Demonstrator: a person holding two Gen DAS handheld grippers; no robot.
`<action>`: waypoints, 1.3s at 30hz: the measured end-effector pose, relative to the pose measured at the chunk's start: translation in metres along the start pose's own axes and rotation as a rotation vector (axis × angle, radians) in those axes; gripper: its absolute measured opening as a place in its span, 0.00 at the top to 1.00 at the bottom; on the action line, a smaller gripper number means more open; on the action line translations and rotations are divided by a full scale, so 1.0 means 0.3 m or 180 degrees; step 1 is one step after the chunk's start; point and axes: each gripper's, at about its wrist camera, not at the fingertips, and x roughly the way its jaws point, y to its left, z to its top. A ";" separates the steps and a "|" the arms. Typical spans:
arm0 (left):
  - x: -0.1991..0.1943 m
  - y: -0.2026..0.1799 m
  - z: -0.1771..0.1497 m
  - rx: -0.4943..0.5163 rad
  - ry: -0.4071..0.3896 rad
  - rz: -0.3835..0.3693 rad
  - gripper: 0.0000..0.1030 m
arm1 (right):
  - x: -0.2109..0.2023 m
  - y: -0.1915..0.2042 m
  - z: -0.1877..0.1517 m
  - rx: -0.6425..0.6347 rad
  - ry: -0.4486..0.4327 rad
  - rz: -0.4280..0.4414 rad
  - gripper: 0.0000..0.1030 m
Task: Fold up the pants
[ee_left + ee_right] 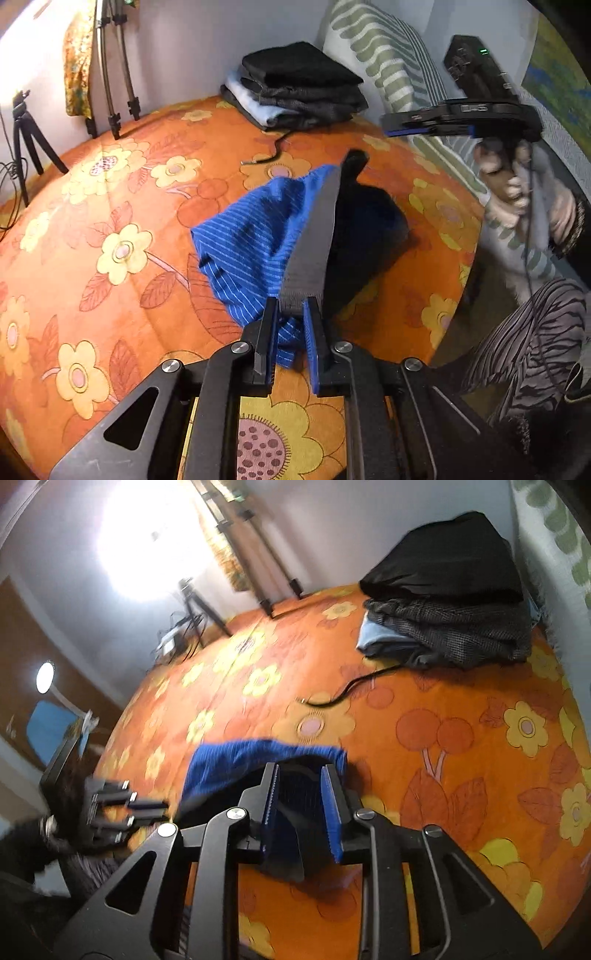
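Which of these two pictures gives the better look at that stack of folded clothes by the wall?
The left wrist view: the stack of folded clothes sits sharp and whole, its black, grey and pale blue layers distinct. The right wrist view shows the same stack nearer, but blurred.

Blown-out glare upper left in right wrist view; motion blur; fisheye-bent edges.

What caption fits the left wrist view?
Left claw grips blue striped pants by the dark waistband over a floral bedspread.
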 end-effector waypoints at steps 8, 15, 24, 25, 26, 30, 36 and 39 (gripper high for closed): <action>-0.006 0.028 0.118 -0.0121 -0.0125 0.0016 0.88 | 0.204 -0.023 0.039 0.0298 0.0363 -0.0029 0.76; 0.088 0.003 0.187 -0.0069 -0.0059 -0.0183 0.88 | 0.187 0.051 -0.174 -0.0278 0.1029 -0.0187 0.76; 0.165 -0.016 0.057 0.0088 0.0383 -0.0146 0.88 | 0.087 0.059 -0.148 -0.0306 0.0636 -0.0263 0.67; 0.147 -0.009 0.048 0.0049 0.0352 -0.0133 0.85 | 0.077 0.061 -0.141 -0.0311 0.0575 -0.0292 0.59; 0.128 -0.005 0.042 0.0029 0.0314 -0.0106 0.81 | 0.071 0.055 -0.134 -0.0265 0.0549 -0.0292 0.58; 0.067 0.024 0.028 -0.0084 0.0217 0.0011 0.58 | 0.076 -0.013 -0.130 0.0175 0.0569 -0.0220 0.58; 0.037 0.001 0.039 -0.0120 0.0174 -0.0023 0.57 | 0.082 -0.120 -0.131 0.1008 0.0512 0.0070 0.58; 0.075 -0.065 0.034 0.0192 0.0249 0.0157 0.56 | 0.112 -0.120 -0.122 0.1054 0.0561 -0.0030 0.58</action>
